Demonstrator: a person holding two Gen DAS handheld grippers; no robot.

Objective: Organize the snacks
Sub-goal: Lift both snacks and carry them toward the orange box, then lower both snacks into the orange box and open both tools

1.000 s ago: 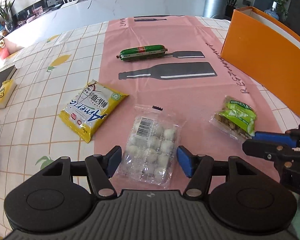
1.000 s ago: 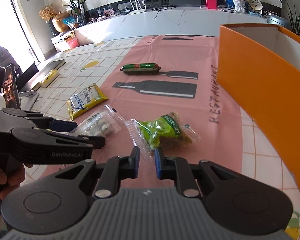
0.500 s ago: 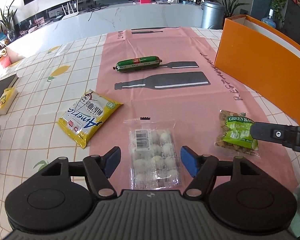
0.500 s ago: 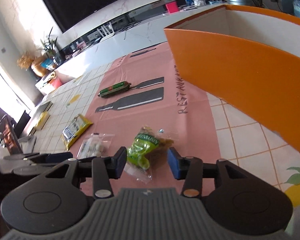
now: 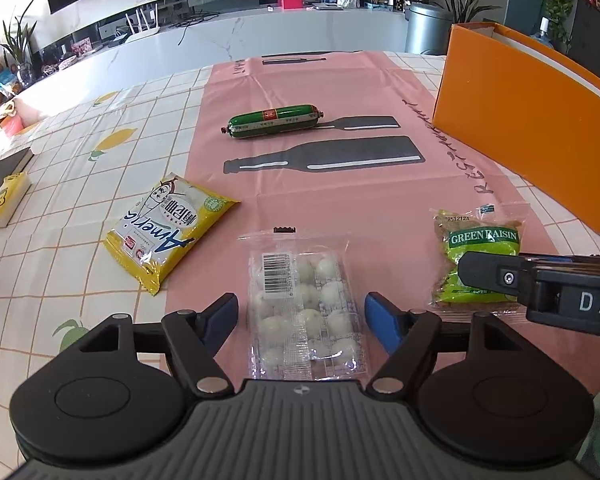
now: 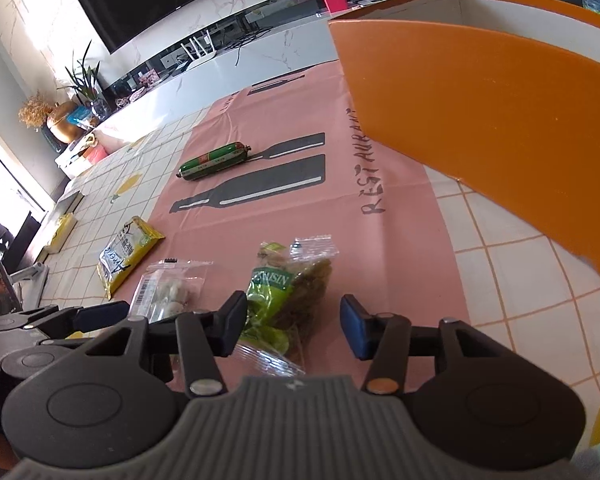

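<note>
Both jaws just opened, raisin bag (image 6: 286, 300), clear pack (image 5: 306, 312) between

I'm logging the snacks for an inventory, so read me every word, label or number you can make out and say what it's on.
"GREEN RAISIN": green raisin packet.
"251212A": top edge of that packet.
"Americ": yellow snack packet, upside down; its Chinese characters are too small to read.
"RESTAURANT": pink table runner.
"DA": body of the right tool, cut off by the frame.
Barcode digits on the clear packet of white balls: too small.
Green sausage label: blurred.

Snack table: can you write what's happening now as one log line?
left claw: open around clear candy pack | right claw: open over green raisin bag | orange box: waiting
</note>
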